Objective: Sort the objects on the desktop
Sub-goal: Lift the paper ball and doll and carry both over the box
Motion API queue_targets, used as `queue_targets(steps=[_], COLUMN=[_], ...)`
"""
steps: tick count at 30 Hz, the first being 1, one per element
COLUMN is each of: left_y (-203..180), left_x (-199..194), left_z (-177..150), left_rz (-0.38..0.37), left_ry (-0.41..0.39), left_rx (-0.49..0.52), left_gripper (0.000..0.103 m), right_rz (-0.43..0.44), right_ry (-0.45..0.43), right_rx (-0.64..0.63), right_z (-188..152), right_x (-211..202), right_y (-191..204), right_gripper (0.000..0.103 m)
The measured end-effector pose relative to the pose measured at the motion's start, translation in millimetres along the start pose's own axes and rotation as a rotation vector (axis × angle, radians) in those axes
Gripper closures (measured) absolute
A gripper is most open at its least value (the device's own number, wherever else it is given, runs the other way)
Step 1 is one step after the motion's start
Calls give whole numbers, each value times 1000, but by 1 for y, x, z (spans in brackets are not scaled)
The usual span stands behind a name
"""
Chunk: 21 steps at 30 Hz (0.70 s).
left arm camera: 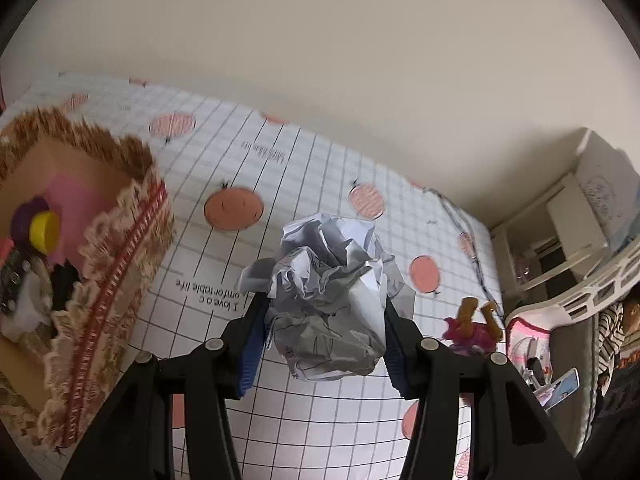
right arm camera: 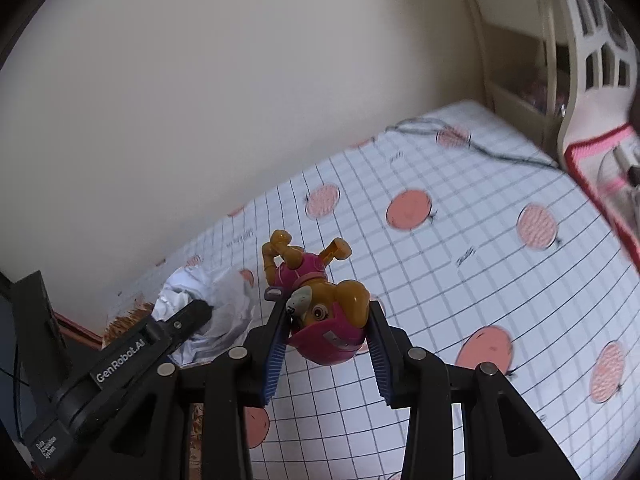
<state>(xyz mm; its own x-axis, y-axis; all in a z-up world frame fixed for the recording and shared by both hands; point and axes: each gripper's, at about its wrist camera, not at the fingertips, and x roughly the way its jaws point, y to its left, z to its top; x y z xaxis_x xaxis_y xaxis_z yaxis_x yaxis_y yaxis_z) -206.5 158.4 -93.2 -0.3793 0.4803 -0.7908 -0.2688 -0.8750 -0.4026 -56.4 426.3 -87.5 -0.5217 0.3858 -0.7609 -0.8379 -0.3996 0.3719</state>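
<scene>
A crumpled ball of white paper [left arm camera: 332, 300] hangs above the table, pinched between the blue pads of my left gripper [left arm camera: 324, 312], which is shut on it. My right gripper [right arm camera: 328, 316] is shut on a toy dog figure [right arm camera: 320, 312] in pink and tan, gripped at the head with its legs pointing away. That toy dog figure [left arm camera: 474, 326] also shows at the right in the left wrist view. In the right wrist view the left gripper [right arm camera: 202, 306] and its paper ball [right arm camera: 208, 312] appear at the left. Both loads are lifted off the gridded tablecloth [left arm camera: 320, 168].
A lace-trimmed box [left arm camera: 100, 264] at the left holds a yellow cap, purple and pink items. A dark cable [right arm camera: 480, 148] lies across the far corner of the table. A white plastic basket [left arm camera: 580, 292] and shelves [left arm camera: 560, 220] stand beyond the right edge.
</scene>
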Motion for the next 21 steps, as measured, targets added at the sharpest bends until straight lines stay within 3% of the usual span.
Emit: queue_targets(steps=[9,21], left_y=[-10,-19], left_x=[-39,-54], left_z=[-1,-7], left_rz=[-23,-22], left_ry=[-87,-112], left_rx=[28,42], left_gripper=[49,49], right_rz=[-6,24], right_ry=[-47,-42], right_rx=[10,5], right_z=[10,6], right_x=[-24,-33], right_y=[-6,-6], right_gripper=[62,62])
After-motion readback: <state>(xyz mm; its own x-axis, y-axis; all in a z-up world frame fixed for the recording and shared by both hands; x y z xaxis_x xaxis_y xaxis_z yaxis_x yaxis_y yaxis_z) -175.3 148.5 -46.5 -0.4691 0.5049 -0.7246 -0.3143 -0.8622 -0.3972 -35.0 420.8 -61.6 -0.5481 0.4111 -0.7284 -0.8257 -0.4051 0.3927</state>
